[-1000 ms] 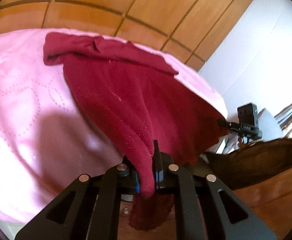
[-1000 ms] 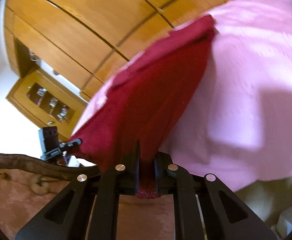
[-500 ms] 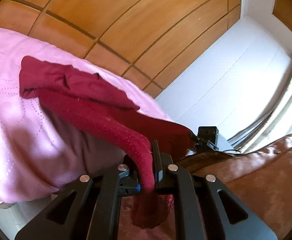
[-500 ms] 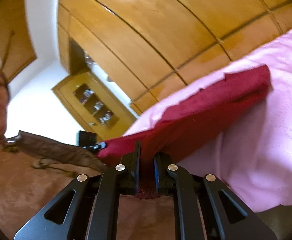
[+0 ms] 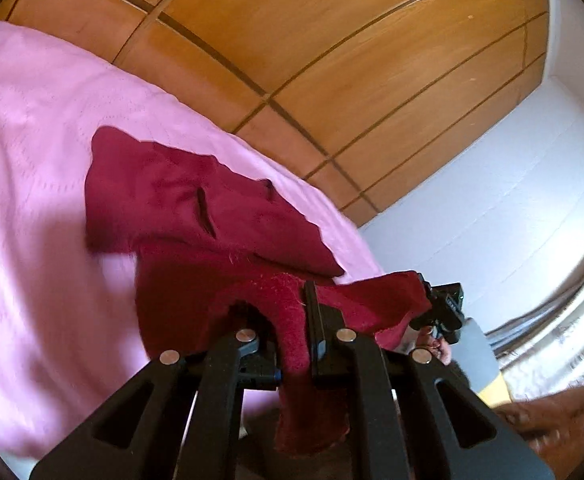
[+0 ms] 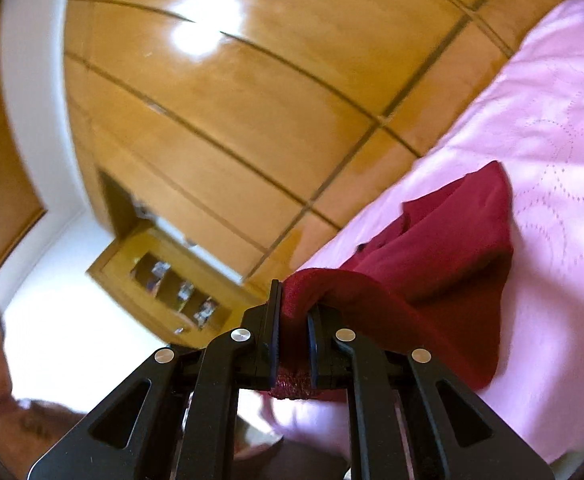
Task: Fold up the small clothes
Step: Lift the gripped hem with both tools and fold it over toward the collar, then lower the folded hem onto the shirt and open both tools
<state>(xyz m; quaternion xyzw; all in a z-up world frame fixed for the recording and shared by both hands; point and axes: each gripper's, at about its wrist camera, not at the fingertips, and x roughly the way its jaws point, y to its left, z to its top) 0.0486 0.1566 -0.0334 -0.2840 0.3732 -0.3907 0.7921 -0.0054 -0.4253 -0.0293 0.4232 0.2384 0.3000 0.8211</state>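
I had the left gripper [image 5: 292, 332] clamped tight on one edge of the dark red garment [image 5: 196, 216] and the right gripper [image 6: 292, 340] pinched on another, the cloth's far end trailing across the pink bedspread [image 5: 32, 128], wooden wardrobe panels [image 6: 252, 92] beyond.

Pink bedspread [image 5: 32, 152], wooden panelled wardrobe [image 5: 331, 60], white wall [image 5: 491, 208], glass-fronted wooden cabinet [image 6: 172, 280].

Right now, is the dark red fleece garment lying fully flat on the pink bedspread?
No: the dark red fleece garment has one edge lifted off the pink bedspread.
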